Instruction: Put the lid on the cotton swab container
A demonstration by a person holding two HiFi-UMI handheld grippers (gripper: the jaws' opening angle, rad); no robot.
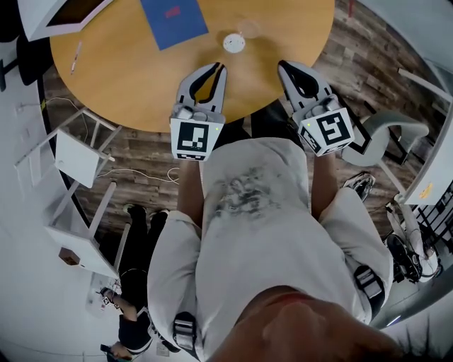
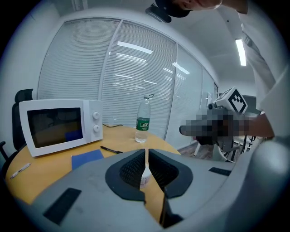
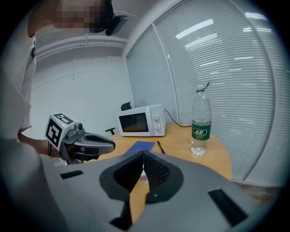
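Observation:
A small white round cotton swab container point(image 1: 233, 42) stands on the round wooden table point(image 1: 127, 78), just beyond both grippers. Through the narrow slit of the jaws it shows in the left gripper view point(image 2: 145, 176) and the right gripper view point(image 3: 143, 176). I cannot tell whether its lid is on. My left gripper point(image 1: 221, 66) point(image 2: 146, 152) is shut and empty, hovering over the table's near edge. My right gripper point(image 1: 281, 63) point(image 3: 143, 154) is likewise shut with nothing in it, side by side with the left.
A blue notebook point(image 1: 173, 20) lies behind the container. A white microwave point(image 2: 59, 124) stands at the left, a water bottle point(image 2: 143, 122) and a black pen point(image 2: 111, 150) further back. White chairs point(image 1: 78, 159) stand by the table, and a person point(image 1: 131, 311) is on the floor.

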